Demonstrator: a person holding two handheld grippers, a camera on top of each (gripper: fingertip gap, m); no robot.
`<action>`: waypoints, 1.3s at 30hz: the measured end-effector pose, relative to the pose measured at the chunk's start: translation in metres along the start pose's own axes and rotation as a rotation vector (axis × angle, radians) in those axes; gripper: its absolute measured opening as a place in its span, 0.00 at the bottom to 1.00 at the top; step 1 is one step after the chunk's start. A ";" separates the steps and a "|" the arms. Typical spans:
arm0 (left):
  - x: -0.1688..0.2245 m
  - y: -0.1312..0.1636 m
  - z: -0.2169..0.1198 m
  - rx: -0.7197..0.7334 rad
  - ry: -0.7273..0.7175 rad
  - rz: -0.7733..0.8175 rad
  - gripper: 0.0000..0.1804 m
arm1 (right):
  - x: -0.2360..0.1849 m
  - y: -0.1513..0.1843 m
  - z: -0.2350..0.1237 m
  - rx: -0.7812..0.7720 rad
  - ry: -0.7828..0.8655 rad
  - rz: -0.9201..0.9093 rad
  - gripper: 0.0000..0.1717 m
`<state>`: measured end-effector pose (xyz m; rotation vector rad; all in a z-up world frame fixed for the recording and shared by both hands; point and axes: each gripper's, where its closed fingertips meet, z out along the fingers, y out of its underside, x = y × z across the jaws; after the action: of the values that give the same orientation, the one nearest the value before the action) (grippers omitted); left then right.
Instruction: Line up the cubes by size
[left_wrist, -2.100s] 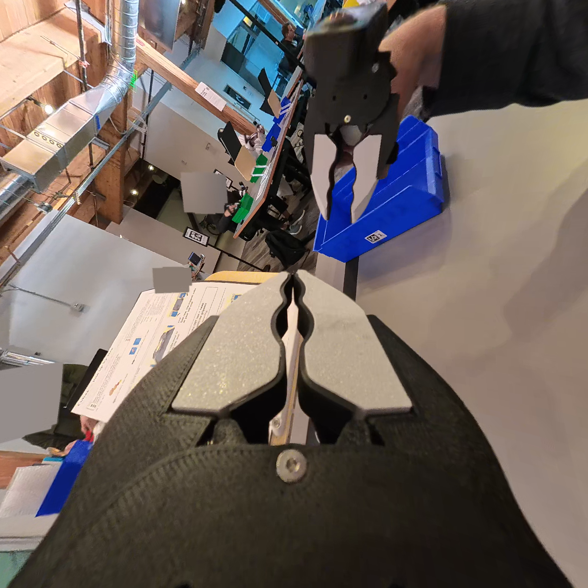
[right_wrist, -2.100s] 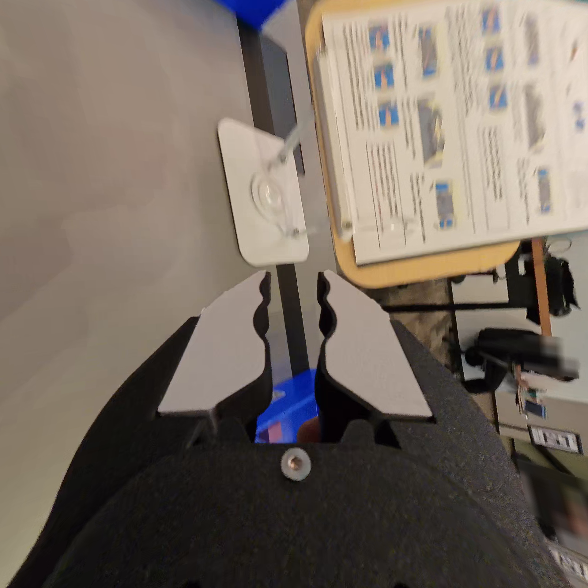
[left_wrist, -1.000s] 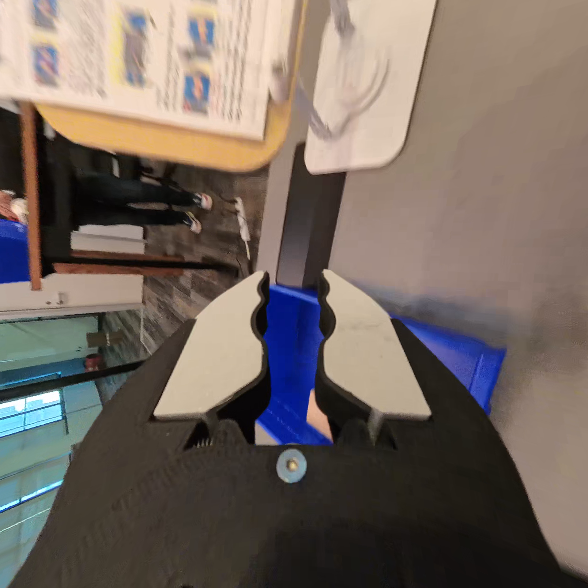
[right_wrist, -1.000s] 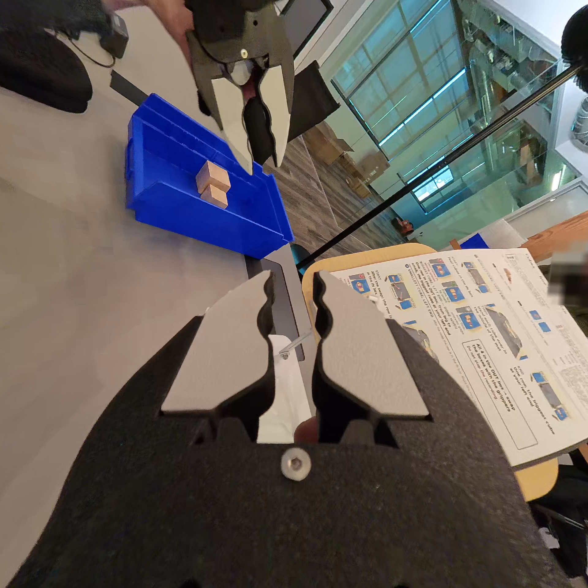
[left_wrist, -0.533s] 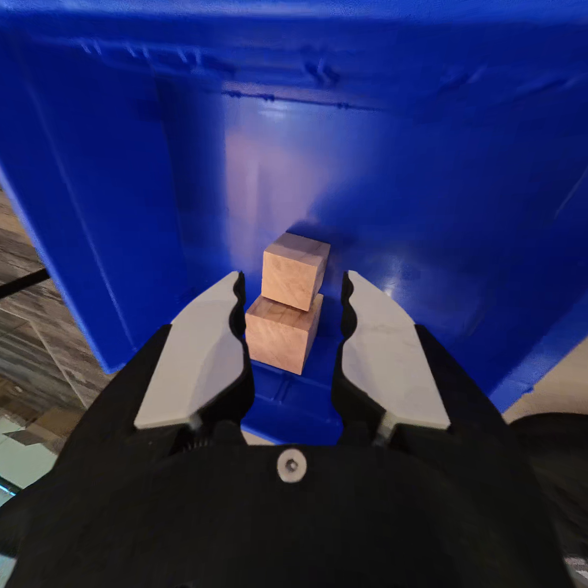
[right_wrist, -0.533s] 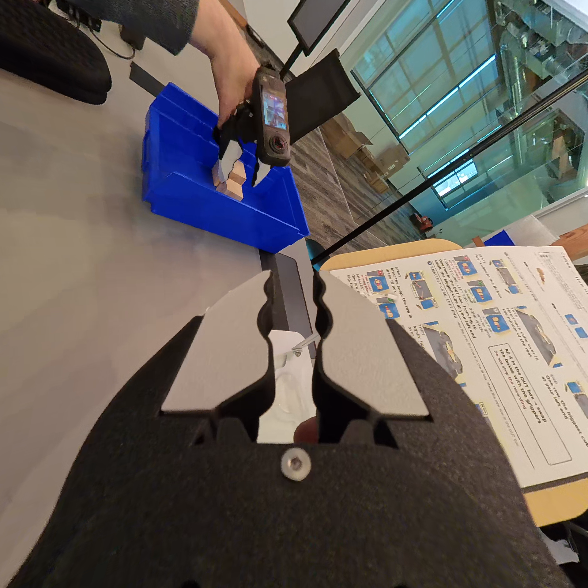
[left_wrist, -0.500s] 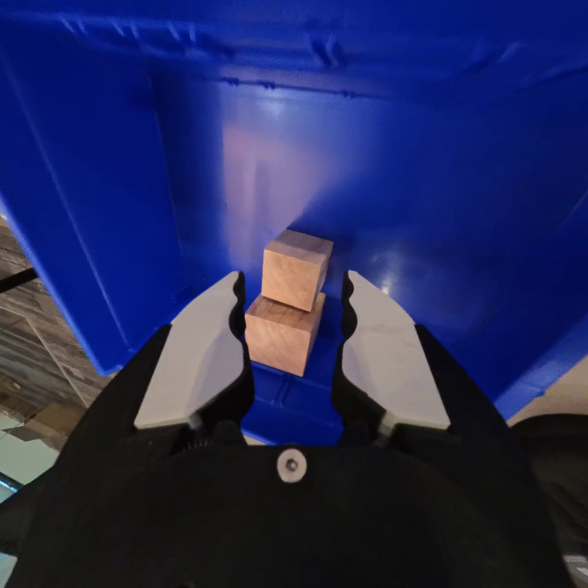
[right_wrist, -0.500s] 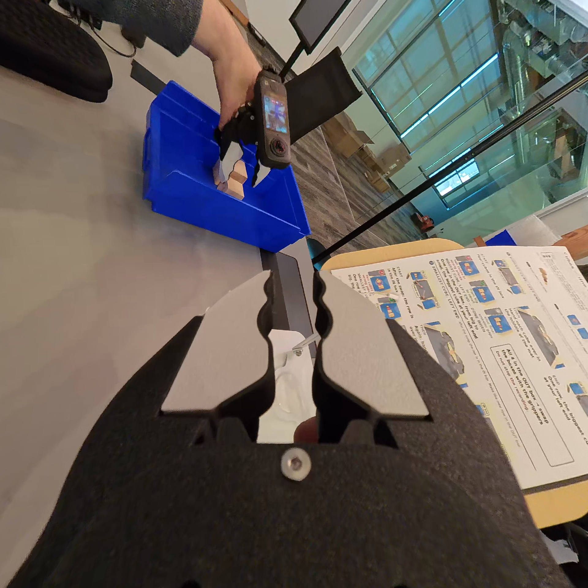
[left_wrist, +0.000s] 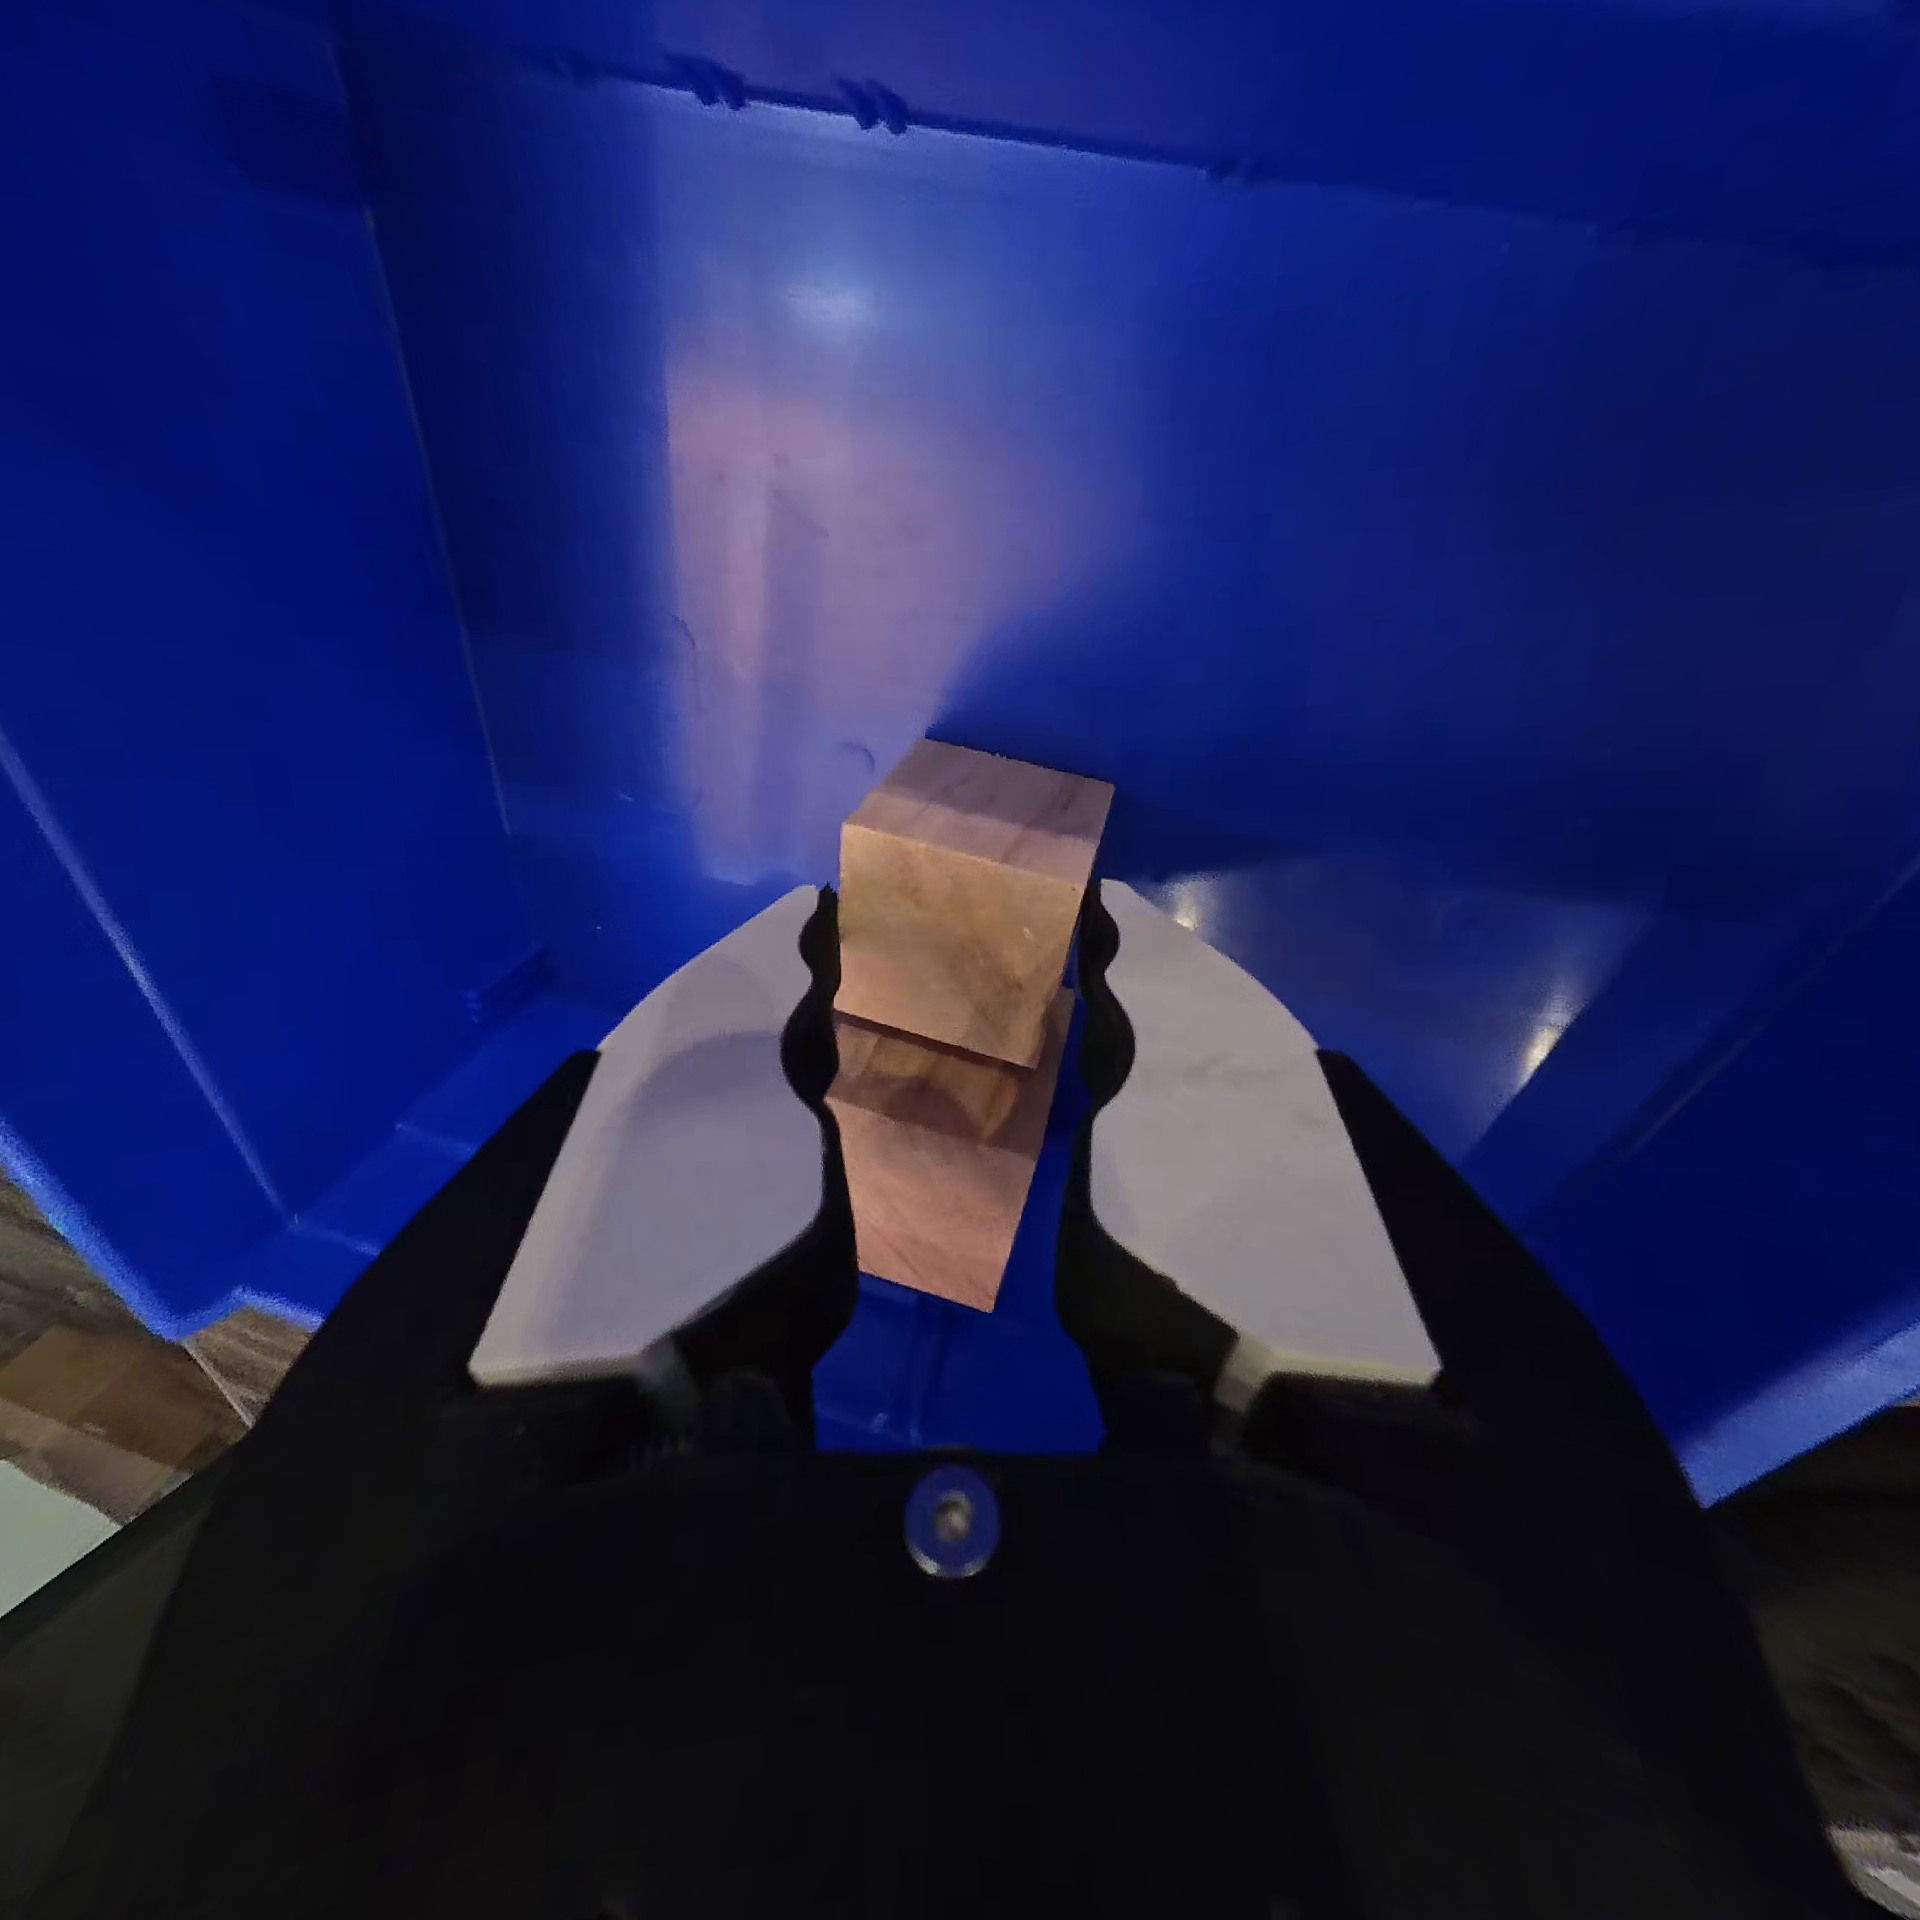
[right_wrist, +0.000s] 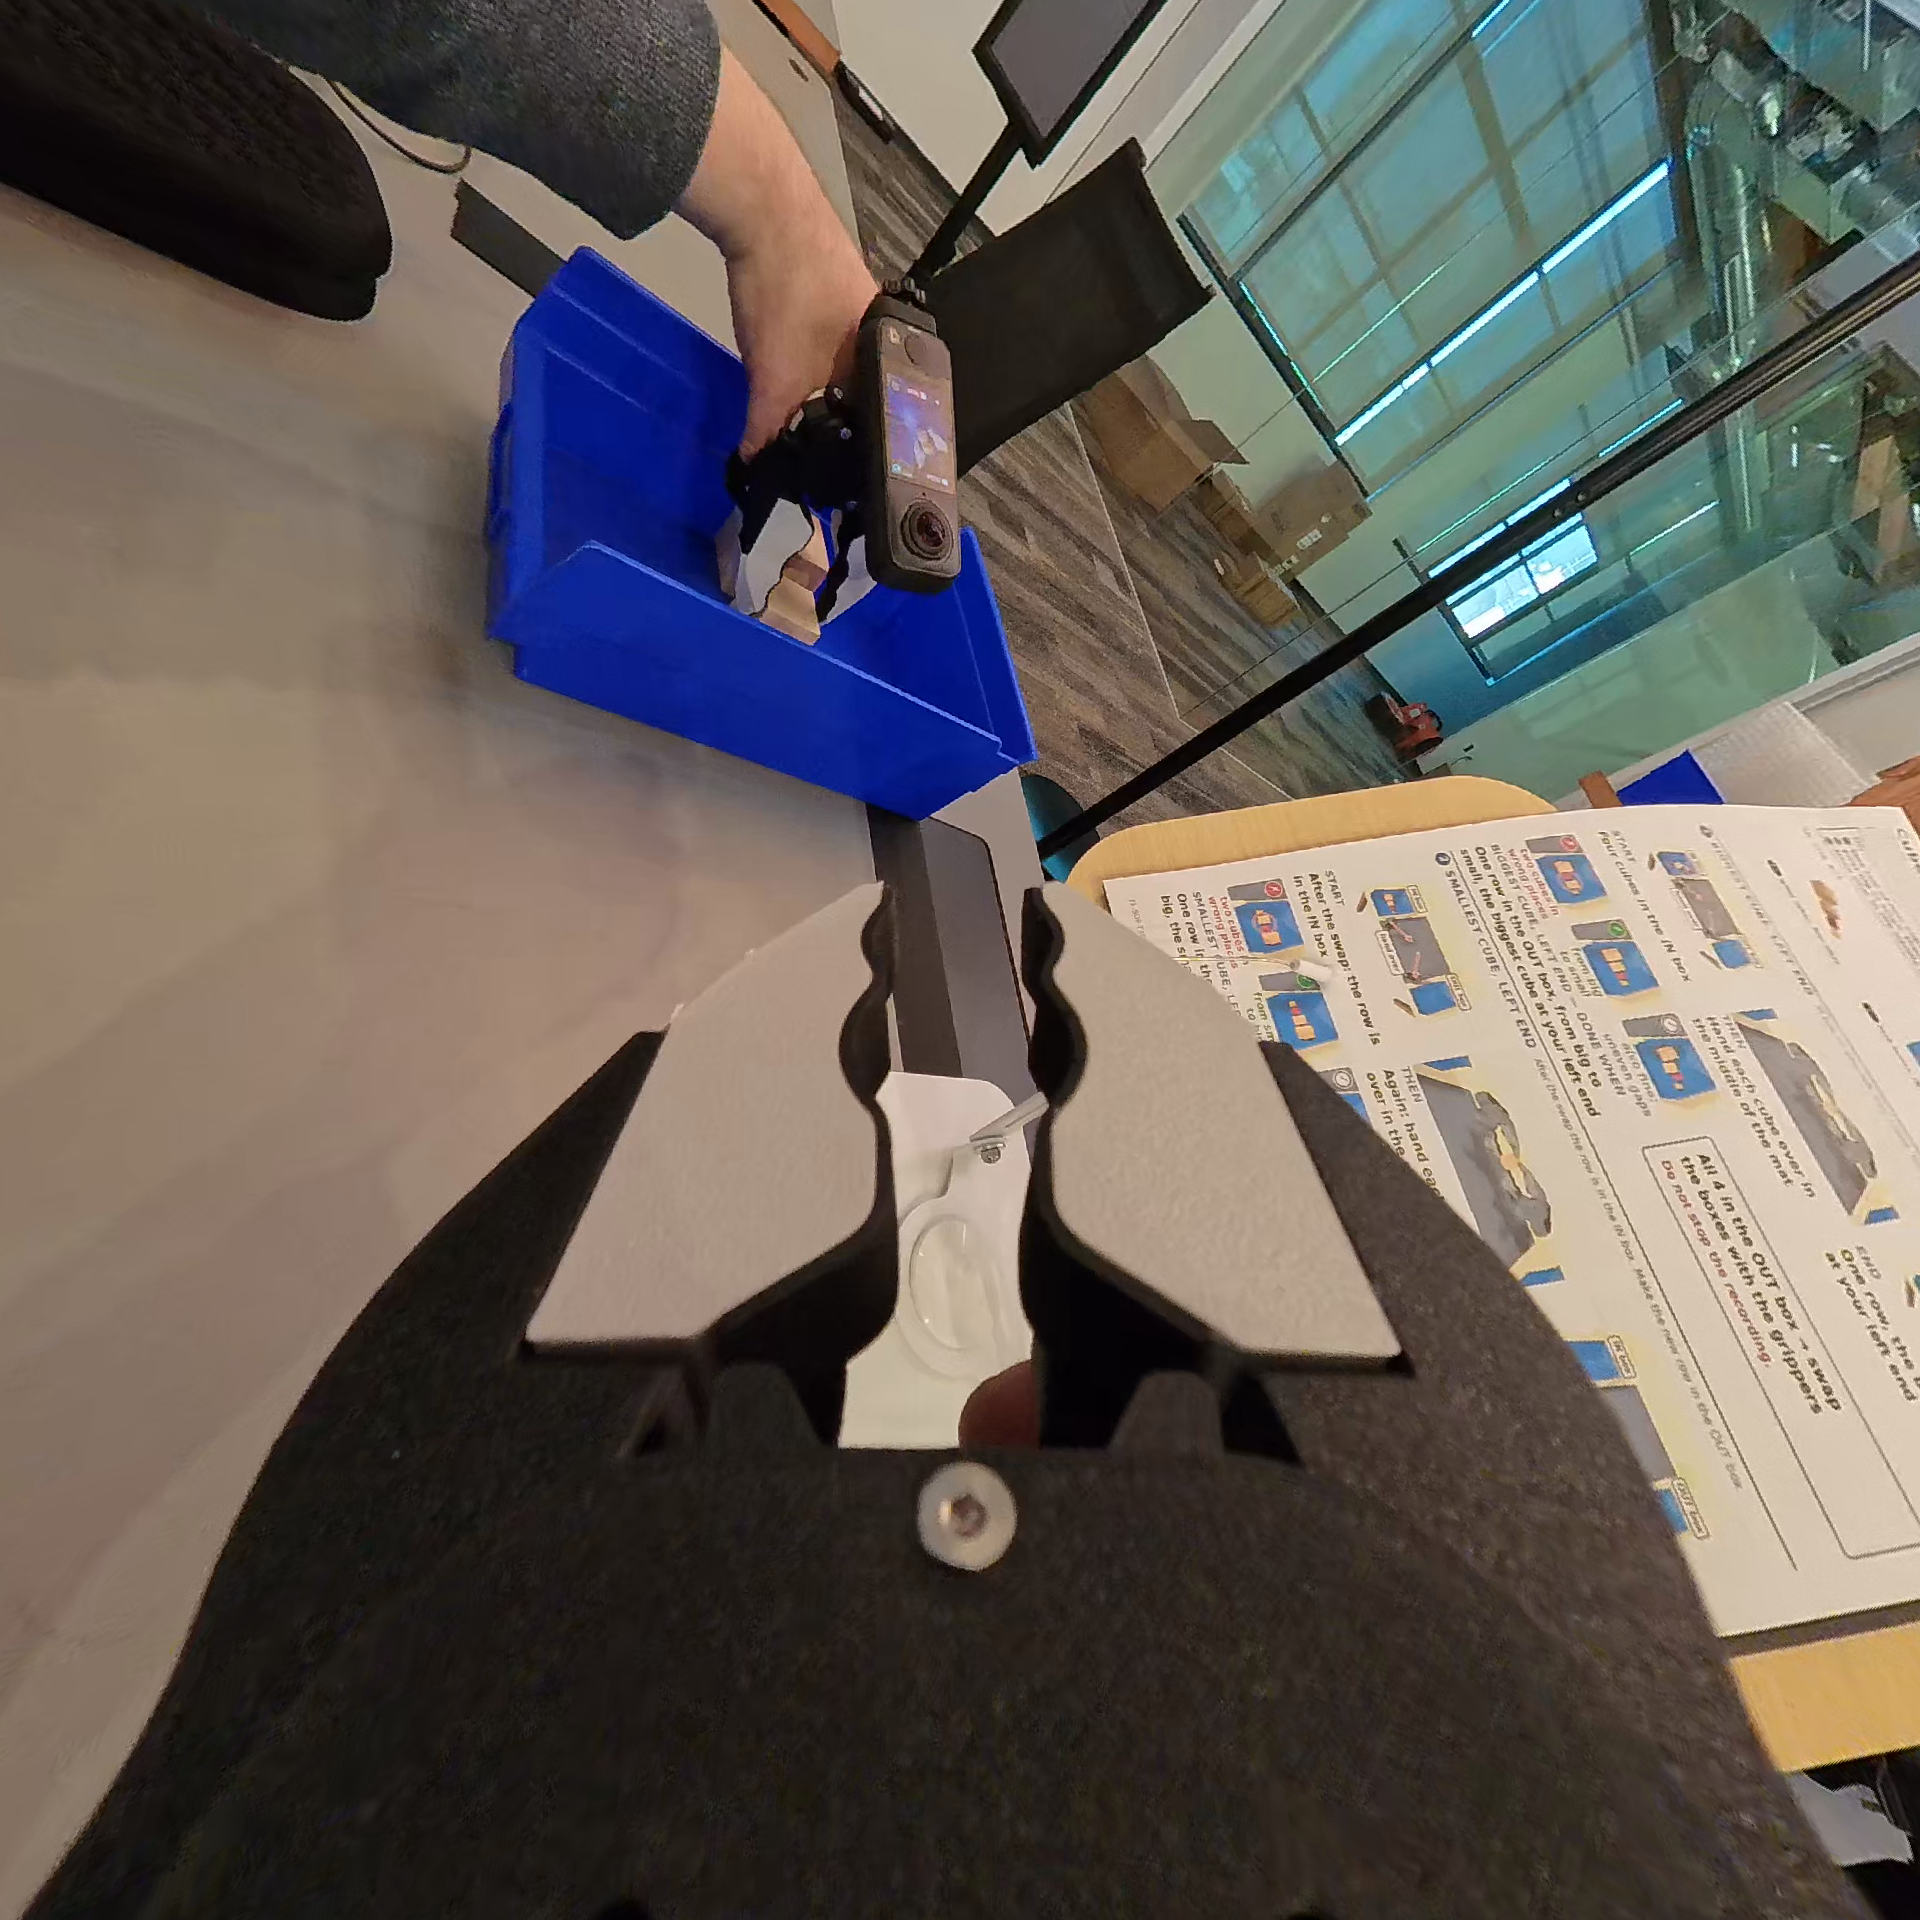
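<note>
Cubes: two wooden ones sit in the blue bin (left_wrist: 1351, 520), centre of the left wrist view, touching each other. Left gripper (left_wrist: 956, 914) fingers pinch the upper cube (left_wrist: 961, 935) from both sides; lower cube (left_wrist: 925, 1195) sits further back between the fingers. Right gripper (right_wrist: 956, 914), centre of its view, hangs over the grey worktop (right_wrist: 312, 935) w/ fingers slightly apart, nothing between them. Instruction sheet (right_wrist: 1610, 1143) at mid right.

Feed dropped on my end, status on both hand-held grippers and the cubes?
Left hand-held gripper in blue bin, shut on the farther wooden cube. Nearer cube touching it. Right hand-held gripper open, empty. Nothing in the way.
</note>
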<state>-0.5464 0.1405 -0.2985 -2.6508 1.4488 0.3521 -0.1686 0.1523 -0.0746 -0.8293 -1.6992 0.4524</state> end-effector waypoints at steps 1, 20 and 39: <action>-0.001 0.000 -0.002 0.008 -0.014 -0.005 0.24 | 0.000 0.000 0.000 0.002 0.000 0.001 0.13; 0.089 -0.168 -0.291 1.138 -0.514 0.041 0.24 | -0.005 -0.051 -0.009 0.279 0.002 0.043 0.21; 0.189 -0.287 -0.372 1.505 -0.515 0.365 0.24 | -0.002 -0.081 -0.049 0.469 0.039 -0.048 0.30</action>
<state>-0.1494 0.0685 0.0085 -1.0173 1.1848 -0.0710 -0.1458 0.0900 -0.0072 -0.4509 -1.4886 0.7605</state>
